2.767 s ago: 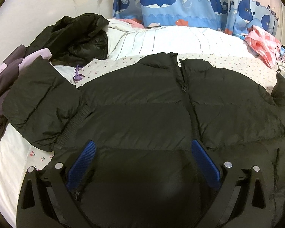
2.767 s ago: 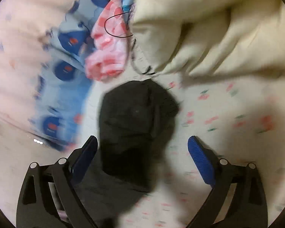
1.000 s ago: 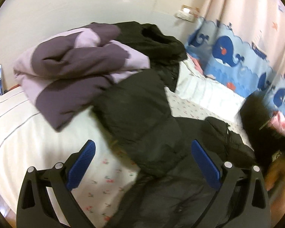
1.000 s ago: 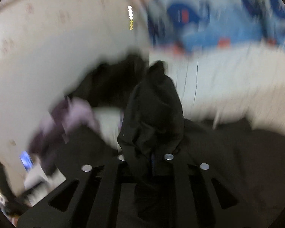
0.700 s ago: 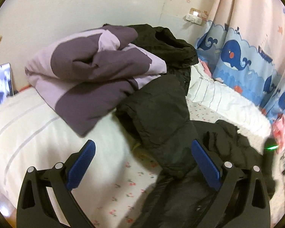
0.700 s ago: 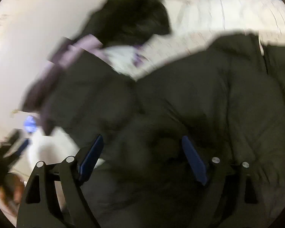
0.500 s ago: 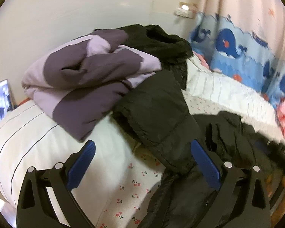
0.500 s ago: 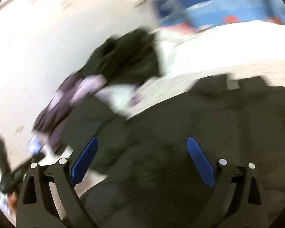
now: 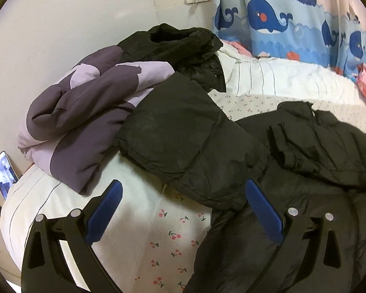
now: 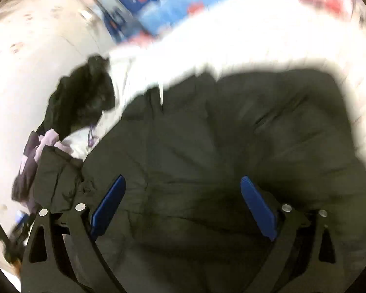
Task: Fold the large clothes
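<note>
Black puffy quilted jacket [image 10: 219, 158] sprawls on the bed [image 9: 158, 239]; its slippery sleeve [image 9: 183, 146], seemingly resting on purple bedding [image 9: 85, 112], may slide. Left gripper [image 9: 183, 210] jaws apart, empty; right gripper [image 10: 183, 207] jaws opening, nothing between.

Both wrist views down onto black jacket [image 9: 183, 146]

Black puffer jacket [image 9: 183, 141], purple-and-lilac coat [image 9: 85, 122], cherry-print white sheet [image 9: 173, 244], blue whale-patterned curtain [image 9: 268, 19].

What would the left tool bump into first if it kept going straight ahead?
Most likely the black puffer jacket's sleeve, which lies straight ahead between the open left tool's fingers. Depth is hard to judge, so the cherry-print sheet below might come first.
</note>
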{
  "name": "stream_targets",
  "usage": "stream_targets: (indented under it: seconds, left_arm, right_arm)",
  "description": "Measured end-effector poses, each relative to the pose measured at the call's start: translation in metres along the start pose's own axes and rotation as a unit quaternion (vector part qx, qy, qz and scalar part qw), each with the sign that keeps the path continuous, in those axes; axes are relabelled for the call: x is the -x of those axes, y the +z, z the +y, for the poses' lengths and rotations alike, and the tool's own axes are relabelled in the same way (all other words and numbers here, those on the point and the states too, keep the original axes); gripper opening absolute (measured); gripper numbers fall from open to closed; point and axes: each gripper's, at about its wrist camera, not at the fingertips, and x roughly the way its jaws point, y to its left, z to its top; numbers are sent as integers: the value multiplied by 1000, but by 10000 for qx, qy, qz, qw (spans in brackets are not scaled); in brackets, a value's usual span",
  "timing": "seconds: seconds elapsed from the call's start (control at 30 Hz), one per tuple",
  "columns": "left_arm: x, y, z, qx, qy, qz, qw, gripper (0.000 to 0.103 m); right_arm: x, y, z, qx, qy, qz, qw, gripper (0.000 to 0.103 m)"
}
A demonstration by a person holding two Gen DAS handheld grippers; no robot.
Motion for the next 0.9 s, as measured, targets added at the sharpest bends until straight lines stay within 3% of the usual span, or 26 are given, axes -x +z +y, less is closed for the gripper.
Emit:
stream_targets:
  seconds: [0.07,0.1,0.17,0.27,0.3,0.37,0.43,0.47,0.53,0.57,0.63,0.73,0.77,0.8,0.9]
  left_arm:
    - [-1,-2,-2,-92,-19,13,10000,97]
    - [-1,-4,-2,-148,-51,-8,9999,97]
    - [2,-6,-1,-280,-272,-119,9992,97]
    - [17,-14,1,-711,-474,-576,9947,97]
    - [20,-16,0,-892,-478,-711,9923,97]
    - [24,-23,-8,-1465,-452,-962,9835,97]
    - [19,-30,-24,-2333,-37,-1135,9657,97]
    - [11,-36,-35,-2897,363,-1209,9487,97]
    - [0,-43,-46,-3644,628,-1273,9204,97]
    - [-8,-49,-50,-4130,713,-1262,8991,97]
    - [-21,-51,-54,-4555,835,-1178,8785,97]
    - [-37,-55,-56,-4987,466,-915,8607,97]
    - [-43,-58,-57,-5196,480,-856,8487,97]
    - [-50,-63,-59,-5475,573,-796,8311,97]
    - [-66,-68,-63,-5957,783,-786,7955,97]
  right_arm:
    - [12,-6,-16,125,-564,-38,9983,96]
    - [-1,-14,-36,145,-686,518,9962,96]
    - [-5,-22,-63,110,-324,948,9949,96]
    - [17,-2,-75,-752,-42,609,9953,96]
    - [25,8,-71,-834,229,407,9954,96]
    - [33,16,-64,-773,337,151,9963,96]
    - [31,19,-61,-772,381,176,9961,96]
    - [28,16,-64,-842,432,264,9952,96]
    - [20,12,-64,-1052,479,393,9925,96]
    - [18,11,-68,-1159,520,432,9910,96]
    - [16,9,-76,-1283,586,466,9889,96]
    - [19,-1,-77,-1273,585,448,9891,96]
    - [18,-1,-77,-1285,592,450,9889,96]
    - [19,-1,-77,-1305,607,454,9885,96]
    - [15,-3,-77,-1344,642,506,9875,96]
